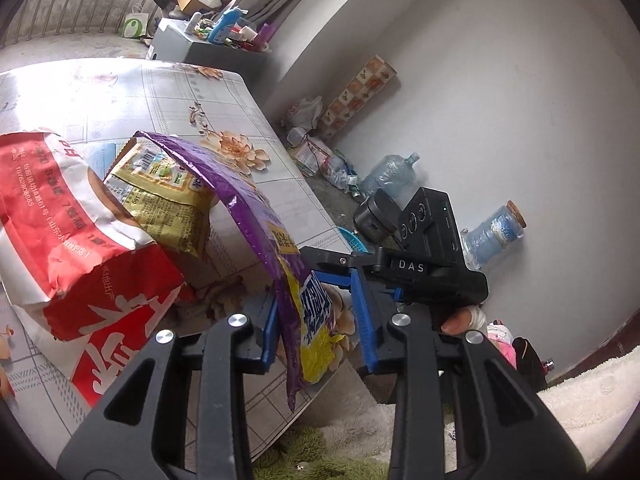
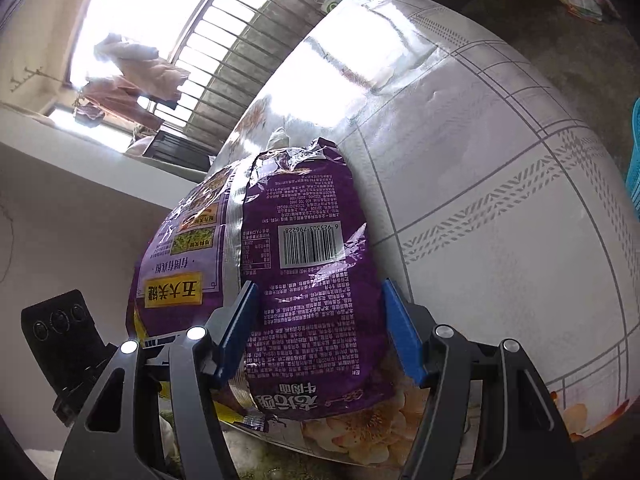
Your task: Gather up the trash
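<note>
- We are looking along two sets of tongs at a floral-covered desk (image 1: 120, 92) strewn with empty food packaging, the trash we are collecting.
- The purple packet (image 1: 256, 216) is arching up off the desk and hanging down over its near edge. That lifted shape suggests something is carrying it rather than it simply lying there.
- The right tongs (image 2: 322, 334) are standing fairly wide with the packet's printed back filling the gap between the blue pads. We are judging that they are clasping it across its width, though pad contact on the right side is hard to confirm.
- The left tongs (image 1: 318, 326) are standing narrow around the packet's hanging lower end. A sliver of space is showing on either side, so they are not yet pinching it.
- A yellow packet (image 1: 168, 192) is sheltering under the purple arch, and a torn red bag (image 1: 80, 220) is lying just beside it on the left.
- The desk's near edge is running right under both tongs, so the packet's tail is dangling free over a fluffy rug (image 1: 320, 452).
- Open desk is stretching away beyond the wrappers. To the right the floor is crowded with a blue basket (image 1: 352, 240) and bottles.
</note>
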The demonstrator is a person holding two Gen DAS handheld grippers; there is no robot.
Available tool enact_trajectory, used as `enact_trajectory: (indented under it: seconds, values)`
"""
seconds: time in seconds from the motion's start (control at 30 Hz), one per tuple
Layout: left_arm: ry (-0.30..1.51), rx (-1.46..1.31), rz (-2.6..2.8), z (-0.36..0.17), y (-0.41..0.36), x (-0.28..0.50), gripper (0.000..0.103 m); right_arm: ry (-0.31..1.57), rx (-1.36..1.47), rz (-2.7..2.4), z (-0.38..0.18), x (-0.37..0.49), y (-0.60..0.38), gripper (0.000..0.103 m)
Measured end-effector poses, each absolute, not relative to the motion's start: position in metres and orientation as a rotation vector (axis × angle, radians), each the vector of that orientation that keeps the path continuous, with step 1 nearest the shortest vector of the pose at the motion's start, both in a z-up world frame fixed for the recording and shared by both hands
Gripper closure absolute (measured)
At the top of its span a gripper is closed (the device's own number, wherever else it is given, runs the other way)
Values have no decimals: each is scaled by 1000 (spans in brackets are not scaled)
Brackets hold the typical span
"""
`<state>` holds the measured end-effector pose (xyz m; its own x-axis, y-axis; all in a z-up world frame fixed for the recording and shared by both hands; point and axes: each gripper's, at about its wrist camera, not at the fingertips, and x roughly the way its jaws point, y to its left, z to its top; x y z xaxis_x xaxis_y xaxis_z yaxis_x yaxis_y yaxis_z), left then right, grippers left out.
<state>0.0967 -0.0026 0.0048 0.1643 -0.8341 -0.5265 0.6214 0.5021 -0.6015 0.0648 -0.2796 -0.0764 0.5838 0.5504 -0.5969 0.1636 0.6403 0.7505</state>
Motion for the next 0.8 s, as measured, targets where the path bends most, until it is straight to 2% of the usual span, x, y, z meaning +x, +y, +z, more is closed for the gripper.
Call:
enact_trajectory:
  seconds: [0.03, 0.13, 0.5, 0.8]
  values:
    - [928, -271, -1059, 6, -5, 98, 86, 934, 869, 256, -74, 63, -282, 41]
    - [891, -263, -1085, 16, -11, 99, 95, 909, 857, 242, -68, 58, -288, 41]
    - [853, -90, -1213, 39, -82, 93, 97, 885, 888, 211, -72, 43, -303, 41]
    - [976, -36, -1260, -7, -135, 97, 97, 794, 995, 68, -78, -5, -363, 41]
